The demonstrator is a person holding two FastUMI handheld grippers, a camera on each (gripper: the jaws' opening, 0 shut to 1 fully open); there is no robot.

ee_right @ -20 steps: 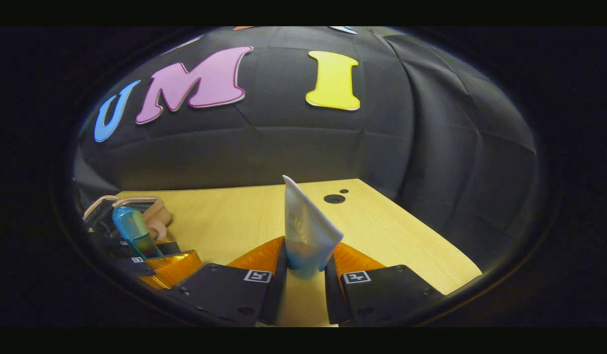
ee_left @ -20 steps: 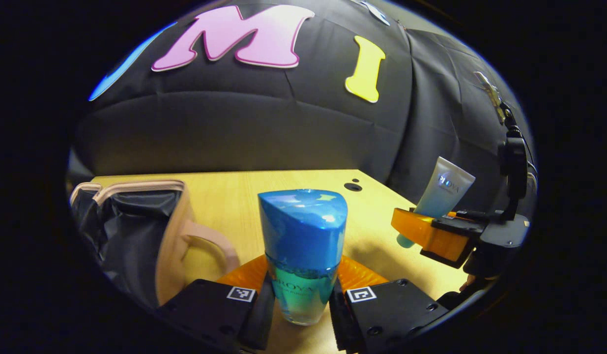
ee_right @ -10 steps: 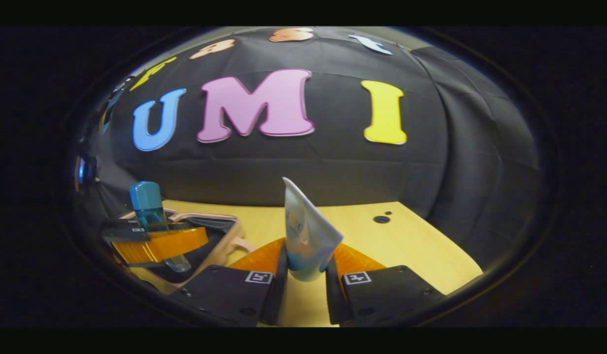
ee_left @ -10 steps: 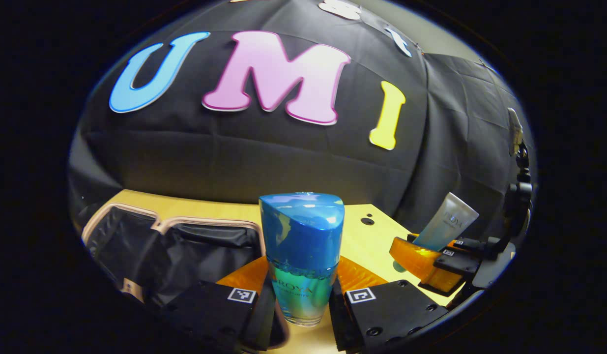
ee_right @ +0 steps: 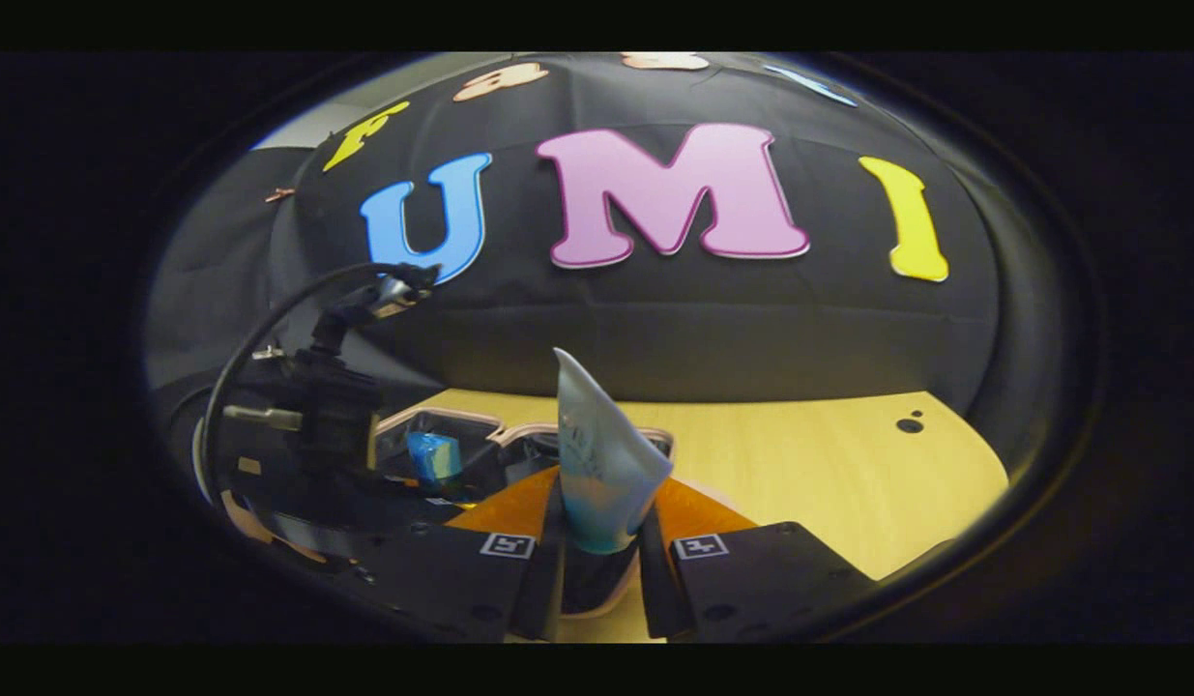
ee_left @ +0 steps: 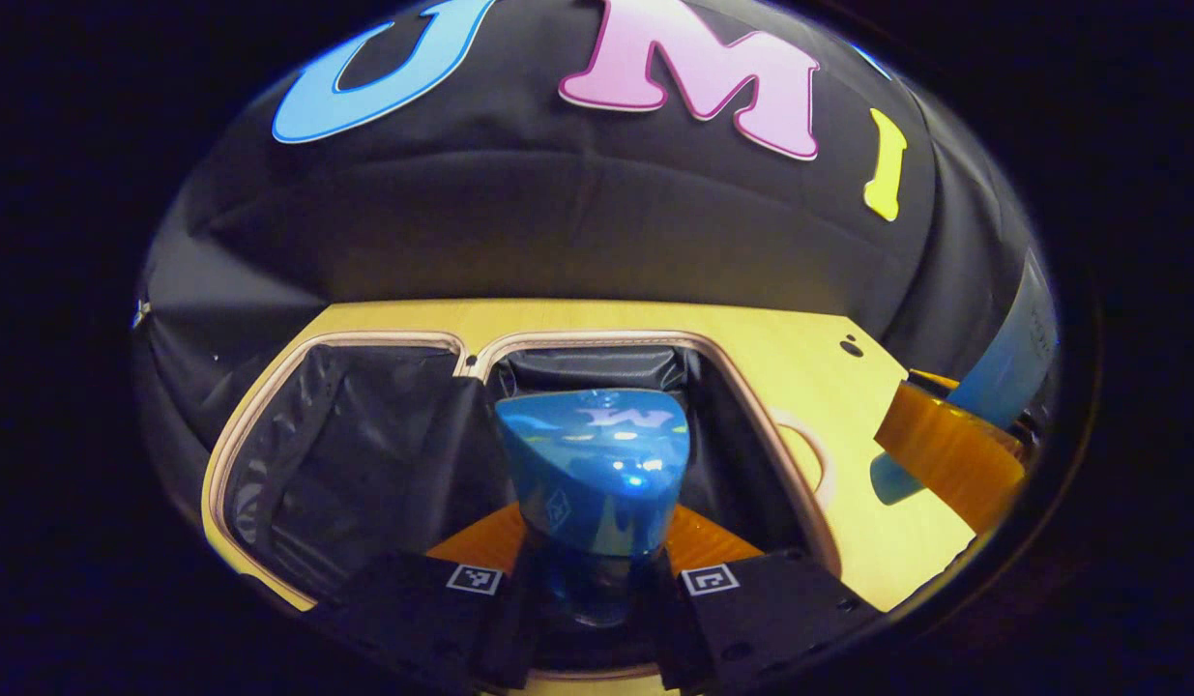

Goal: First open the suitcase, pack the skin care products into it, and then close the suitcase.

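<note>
The left claw (ee_left: 592, 590) is clamped on the blue bottle (ee_left: 593, 474), held over the open suitcase (ee_left: 364, 454) on the bench (ee_left: 780, 338). The right claw (ee_right: 601, 561) grips the tube (ee_right: 601, 464) beside it.

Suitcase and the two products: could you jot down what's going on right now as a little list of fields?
suitcase: lying open on the wooden table, dark lining showing
blue-capped bottle: clamped upright in the left gripper, held over the open suitcase
skincare tube: clamped in the right gripper, crimped end up, near the suitcase's edge
packed so far: neither product released
lid: not closed
</note>
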